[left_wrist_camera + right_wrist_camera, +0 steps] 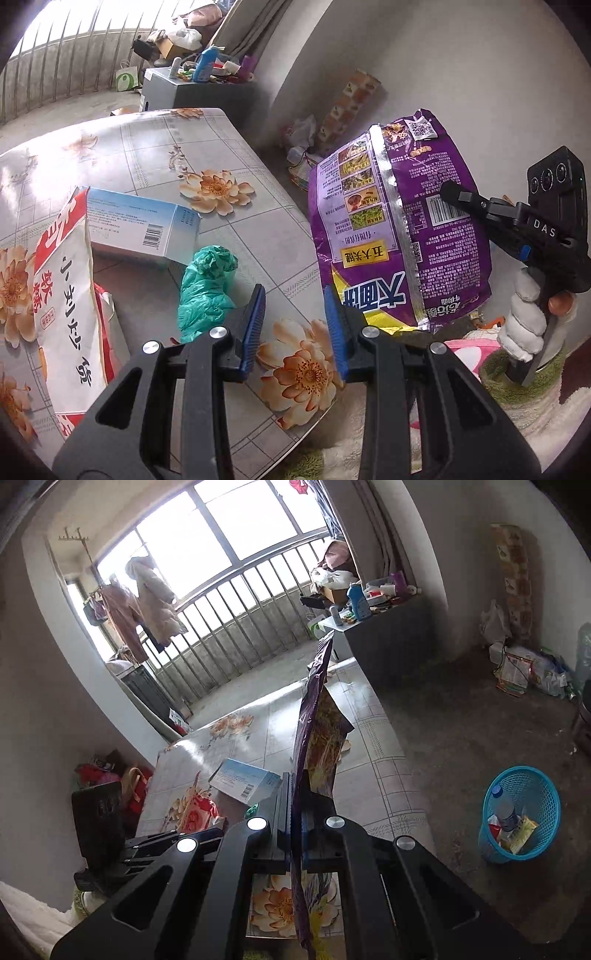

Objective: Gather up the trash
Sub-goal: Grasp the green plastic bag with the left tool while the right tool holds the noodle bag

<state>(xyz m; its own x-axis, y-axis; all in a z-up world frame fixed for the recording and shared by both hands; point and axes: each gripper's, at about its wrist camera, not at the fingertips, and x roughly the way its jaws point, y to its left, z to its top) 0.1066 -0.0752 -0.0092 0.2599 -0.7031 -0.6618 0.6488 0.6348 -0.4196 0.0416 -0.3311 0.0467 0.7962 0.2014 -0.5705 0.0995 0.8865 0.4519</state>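
Observation:
My right gripper [295,808] is shut on a purple noodle wrapper [314,734], held upright and edge-on above the table's edge. In the left wrist view the same wrapper [402,229] hangs off to the right, pinched by the right gripper [452,194]. My left gripper [295,328] is open and empty, low over the floral table [229,147]. Just left of its left finger lies a crumpled green plastic bag [207,284]. A light blue carton [144,225] and a red-and-white bag [66,310] lie further left on the table.
A blue mesh basket [517,812] with a bottle and wrappers stands on the floor at the right. A grey cabinet [388,642] with bottles stands beyond the table. Bags lie by the far wall [524,668]. A railing and hanging clothes are at the window.

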